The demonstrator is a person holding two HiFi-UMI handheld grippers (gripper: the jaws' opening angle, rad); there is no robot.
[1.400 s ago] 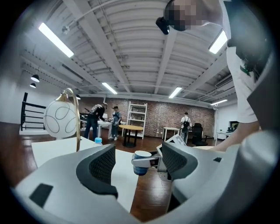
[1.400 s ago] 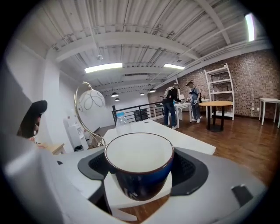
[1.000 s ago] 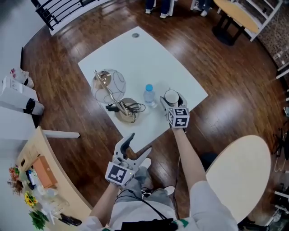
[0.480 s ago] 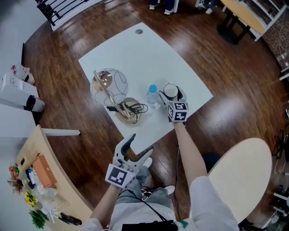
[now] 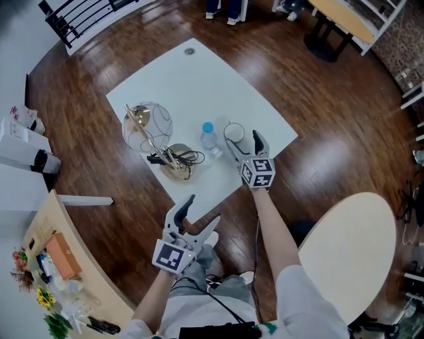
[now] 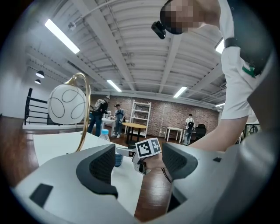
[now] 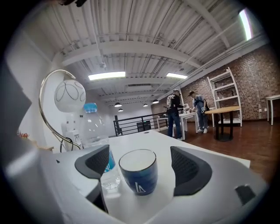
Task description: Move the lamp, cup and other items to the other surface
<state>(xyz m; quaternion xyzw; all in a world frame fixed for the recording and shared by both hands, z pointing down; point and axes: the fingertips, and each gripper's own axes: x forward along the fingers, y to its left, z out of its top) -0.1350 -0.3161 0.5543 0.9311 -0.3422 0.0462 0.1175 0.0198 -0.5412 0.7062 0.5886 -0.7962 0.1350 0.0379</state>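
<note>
Dark brown wood-plank floor (image 5: pixel 331 119), glossy. White square tabletop (image 5: pixel 192 79) centre; round beige tabletop (image 5: pixel 351 251) btm right; curved light-wood counter (image 5: pixel 53 208) btm left. Black metal railing (image 5: pixel 79 16) top left. Red-brick back wall (image 6: pixel 170 116) w/ white open shelf unit (image 6: pixel 141 114). White ribbed ceiling (image 6: pixel 131 43), fluorescent strip lights (image 6: pixel 63 37) on.

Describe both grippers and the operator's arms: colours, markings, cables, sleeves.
Left gripper and right gripper match: light grey bodies, fingers dark and ribbed inside, each with a white cube bearing black square markers. A black cable trails from the left one. White short-sleeved shirt, green trim. The right fingers have just been opening, a blue cup between them untouched.
</note>
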